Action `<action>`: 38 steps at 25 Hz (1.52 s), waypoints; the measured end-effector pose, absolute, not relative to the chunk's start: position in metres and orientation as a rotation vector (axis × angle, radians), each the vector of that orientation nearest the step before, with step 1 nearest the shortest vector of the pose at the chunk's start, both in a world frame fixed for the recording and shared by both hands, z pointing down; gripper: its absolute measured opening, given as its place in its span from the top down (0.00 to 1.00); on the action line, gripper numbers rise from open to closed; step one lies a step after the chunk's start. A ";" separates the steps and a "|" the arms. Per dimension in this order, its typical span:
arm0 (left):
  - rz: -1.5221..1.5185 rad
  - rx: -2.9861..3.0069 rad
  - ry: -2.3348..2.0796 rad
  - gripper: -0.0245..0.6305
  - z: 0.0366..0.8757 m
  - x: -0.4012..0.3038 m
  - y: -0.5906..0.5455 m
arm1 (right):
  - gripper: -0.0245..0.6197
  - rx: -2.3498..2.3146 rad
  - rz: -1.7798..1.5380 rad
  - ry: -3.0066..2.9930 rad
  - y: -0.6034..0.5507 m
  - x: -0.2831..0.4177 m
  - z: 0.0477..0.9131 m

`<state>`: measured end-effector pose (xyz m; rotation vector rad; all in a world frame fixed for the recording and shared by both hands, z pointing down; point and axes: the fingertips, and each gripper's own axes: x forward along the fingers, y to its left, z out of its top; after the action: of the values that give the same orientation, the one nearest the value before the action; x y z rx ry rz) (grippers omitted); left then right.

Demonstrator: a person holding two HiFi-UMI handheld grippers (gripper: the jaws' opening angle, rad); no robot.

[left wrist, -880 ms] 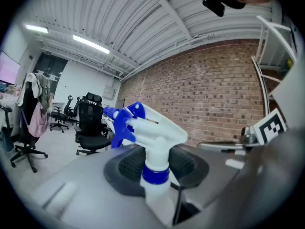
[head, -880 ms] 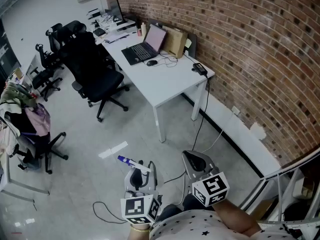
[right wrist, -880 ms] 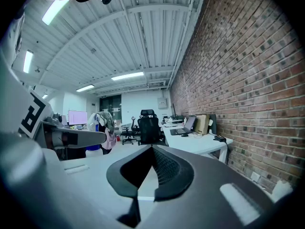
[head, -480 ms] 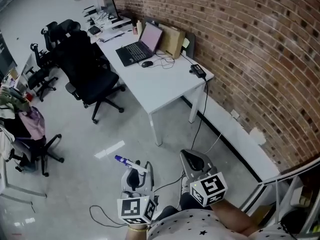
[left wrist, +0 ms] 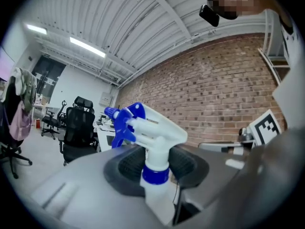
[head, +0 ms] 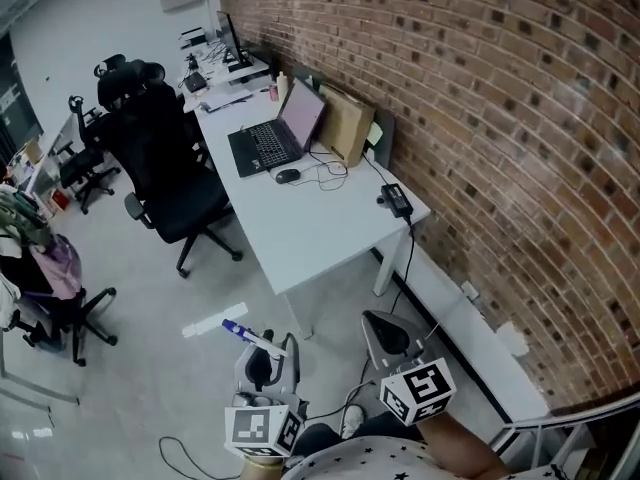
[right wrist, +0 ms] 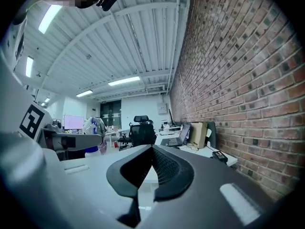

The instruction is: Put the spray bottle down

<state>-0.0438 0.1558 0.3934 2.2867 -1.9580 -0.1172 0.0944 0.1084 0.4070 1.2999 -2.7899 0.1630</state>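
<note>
A white spray bottle (head: 258, 339) with a blue nozzle and blue collar stands upright in my left gripper (head: 268, 356), low in the head view above the floor. In the left gripper view both dark pads press on the spray bottle (left wrist: 153, 136) at its neck, just under the trigger head, so my left gripper (left wrist: 155, 165) is shut on it. The nozzle points left. My right gripper (head: 388, 333) is beside it on the right. Its pads meet in the right gripper view, and my right gripper (right wrist: 151, 165) has nothing between them.
A white table (head: 305, 233) stands ahead against the brick wall (head: 480, 118). It carries an open laptop (head: 275, 138), a mouse (head: 288, 175), a brown bag (head: 345, 123) and a power adapter (head: 397, 200). A black office chair (head: 165, 178) stands to its left, with cables on the floor.
The table and laptop have come lower and nearer in the head view. Both grippers stay low in the frame, the left one still gripping the bottle.
</note>
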 end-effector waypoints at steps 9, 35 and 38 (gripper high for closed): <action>0.006 2.220 -2.005 0.76 0.390 -0.043 0.064 | 0.96 1.214 0.235 -2.816 0.031 0.086 0.420; -0.091 2.402 -1.820 0.76 0.398 -0.129 -0.274 | 0.96 1.240 0.201 -2.689 -0.229 -0.033 0.437; -0.058 2.415 -1.799 0.76 0.408 -0.129 -0.288 | 0.96 1.247 0.212 -2.676 -0.243 -0.039 0.442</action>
<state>-0.1289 -0.2882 0.4083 2.4147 -1.7986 -0.0583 -0.0386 -0.2433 0.4416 1.2469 -2.6756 0.2120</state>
